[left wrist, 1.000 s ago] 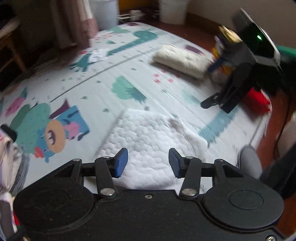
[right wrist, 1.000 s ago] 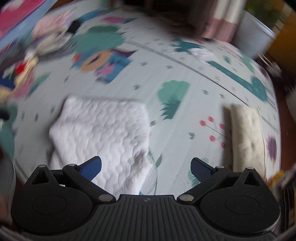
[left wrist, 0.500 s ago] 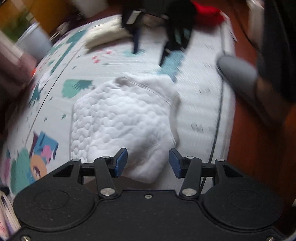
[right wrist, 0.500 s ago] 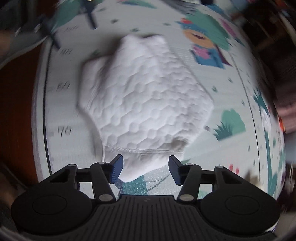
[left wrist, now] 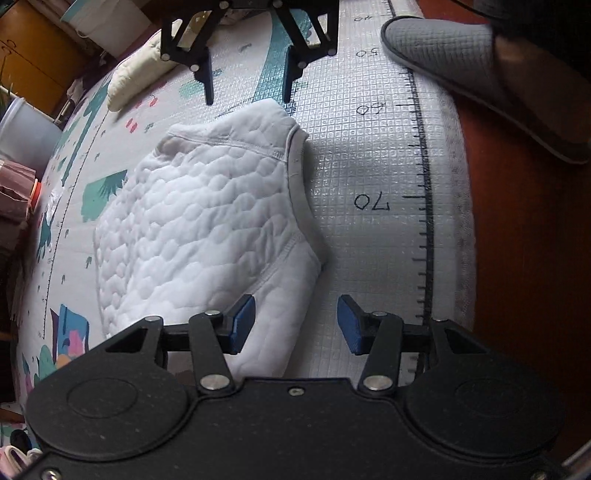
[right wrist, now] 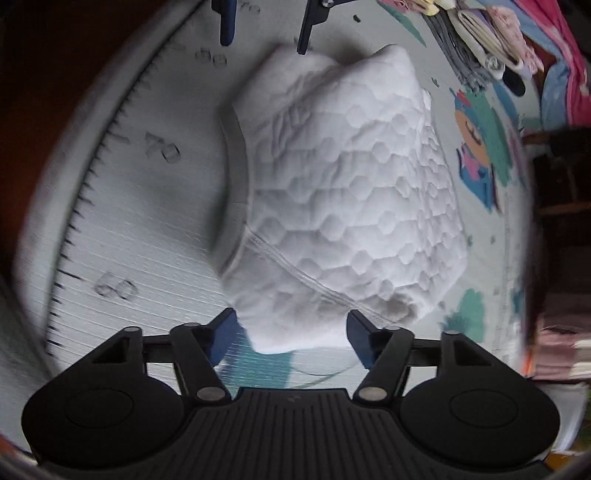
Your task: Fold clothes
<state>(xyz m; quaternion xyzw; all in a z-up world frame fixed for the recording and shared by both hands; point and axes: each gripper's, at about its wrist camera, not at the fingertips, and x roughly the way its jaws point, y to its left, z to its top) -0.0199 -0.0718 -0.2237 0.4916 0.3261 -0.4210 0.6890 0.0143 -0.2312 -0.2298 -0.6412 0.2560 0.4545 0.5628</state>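
A white quilted garment with grey-trimmed edges lies bunched on the patterned play mat. My left gripper hovers low over its near corner, open, with the corner lying between the blue pads and not pinched. At the opposite end my right gripper points down at the garment. In the right wrist view the garment fills the middle, and my right gripper has the near corner between its pads. Its jaws are opening and nothing is gripped. The left gripper shows at the top.
A folded cream cloth lies further along the mat. A foot in a grey slipper stands by the mat's ruler-marked edge, with wood floor beyond. A white bucket stands at the left. Stacked clothes sit at the mat's far side.
Both grippers have dropped toward the white garment and rolled, so they now face each other across it. The right jaws narrowed from wide, then widened a little. The left jaws kept their gap.
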